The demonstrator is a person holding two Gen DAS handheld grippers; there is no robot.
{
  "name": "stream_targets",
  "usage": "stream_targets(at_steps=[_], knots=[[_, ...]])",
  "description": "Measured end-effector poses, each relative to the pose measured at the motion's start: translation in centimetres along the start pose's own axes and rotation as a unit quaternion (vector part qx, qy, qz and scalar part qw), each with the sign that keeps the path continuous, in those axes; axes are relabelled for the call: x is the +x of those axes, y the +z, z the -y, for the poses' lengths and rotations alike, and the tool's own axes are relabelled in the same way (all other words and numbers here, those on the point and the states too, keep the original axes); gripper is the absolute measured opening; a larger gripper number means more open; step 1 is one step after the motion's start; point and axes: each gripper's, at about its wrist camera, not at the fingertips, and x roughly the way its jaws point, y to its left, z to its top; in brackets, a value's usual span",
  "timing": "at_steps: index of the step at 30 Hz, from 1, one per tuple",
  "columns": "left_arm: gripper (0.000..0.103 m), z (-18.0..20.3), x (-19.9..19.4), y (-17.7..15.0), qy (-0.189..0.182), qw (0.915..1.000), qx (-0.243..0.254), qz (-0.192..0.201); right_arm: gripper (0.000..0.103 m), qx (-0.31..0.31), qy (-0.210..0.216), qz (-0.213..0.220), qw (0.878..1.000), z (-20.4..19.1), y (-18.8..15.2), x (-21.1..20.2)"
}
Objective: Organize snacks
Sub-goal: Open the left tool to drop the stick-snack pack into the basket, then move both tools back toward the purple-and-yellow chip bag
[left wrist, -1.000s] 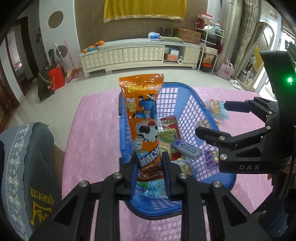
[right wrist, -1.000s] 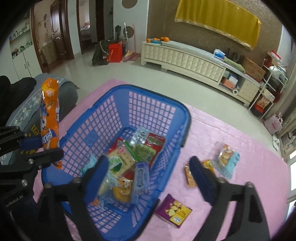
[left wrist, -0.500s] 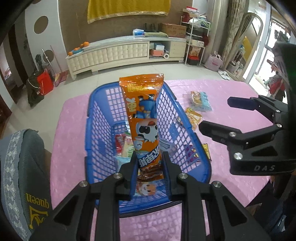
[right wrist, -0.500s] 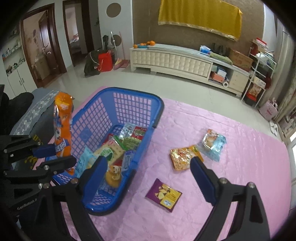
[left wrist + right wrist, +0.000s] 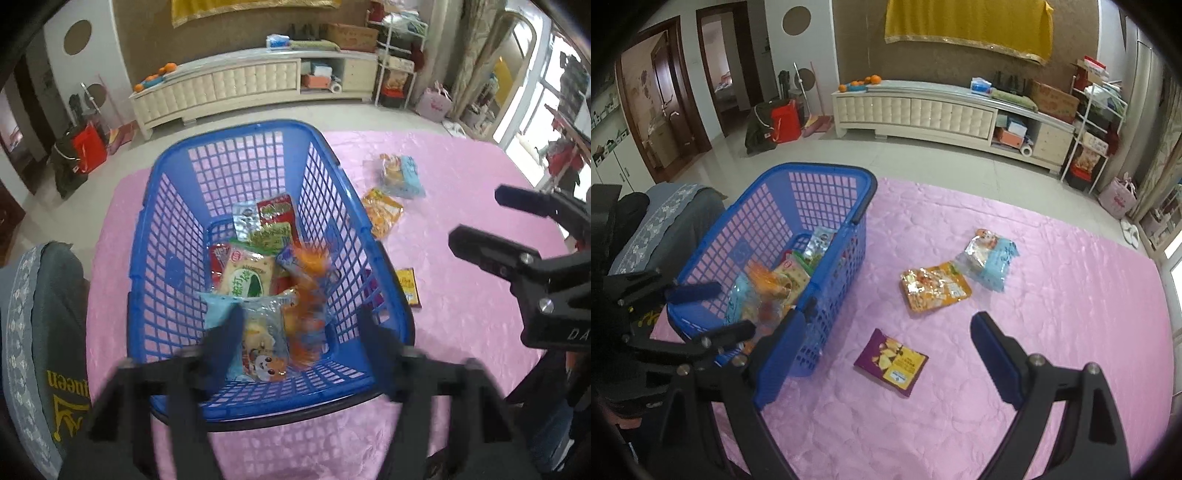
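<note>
My left gripper [image 5: 299, 332] hangs over the near end of the blue basket [image 5: 147, 236], and its jaws are opening. The tall orange snack packet [image 5: 308, 295] is a blur between them, free of the pads and falling among the several snacks in the basket. My right gripper [image 5: 886, 354] is open and holds nothing, above the pink cloth to the right of the basket [image 5: 831, 173]. A purple packet [image 5: 891, 363] lies just beyond its fingers. Farther off lie an orange-yellow packet [image 5: 934, 290] and a light blue packet [image 5: 990, 256].
The pink quilted cloth [image 5: 1052, 295] covers the table. A grey chair back [image 5: 40, 314] with yellow lettering stands against the table's left edge. Beyond the table are tiled floor and a long white cabinet [image 5: 923, 110].
My left gripper's jaws have opened and let go of the orange packet, which now drops into the basket. My right gripper has shifted right, away from the basket and over the loose packets.
</note>
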Motion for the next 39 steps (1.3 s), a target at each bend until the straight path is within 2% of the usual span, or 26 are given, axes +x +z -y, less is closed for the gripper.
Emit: stream_targets(at_steps=[2, 5, 12, 21, 30, 33, 39], knots=[[0.066, -0.1, -0.7, 0.0, -0.007, 1.0000, -0.003, 0.006, 0.093, 0.004, 0.001, 0.004, 1.000, 0.1, 0.0, -0.4], [0.074, 0.2, -2.0, -0.1, 0.000, 0.9998, 0.000, 0.021, 0.093, 0.013, 0.000, 0.012, 1.000, 0.5, -0.1, -1.2], [0.080, 2.0, -4.4, -0.4, 0.008, 0.9986, 0.009, 0.051, 0.093, 0.018, -0.004, 0.029, 0.999, 1.9, -0.5, -3.2], [0.085, 8.4, -6.5, -1.3, 0.002, 0.9924, 0.079, 0.094, 0.093, 0.038, -0.017, 0.057, 0.997, 5.5, -2.3, -7.3], [0.085, 14.5, -4.7, -2.7, 0.016, 0.9885, 0.111, 0.101, 0.093, 0.087, -0.049, 0.063, 0.993, 10.3, -6.1, -8.8], [0.085, 15.7, -3.4, -2.9, 0.012, 0.9902, 0.106, 0.090, 0.093, 0.108, -0.060, 0.057, 0.991, 12.0, -7.8, -8.1], [0.085, 17.6, -0.2, -3.1, 0.002, 0.9911, 0.112, 0.073, 0.093, 0.110, -0.079, 0.030, 0.990, 13.6, -10.2, -5.8]])
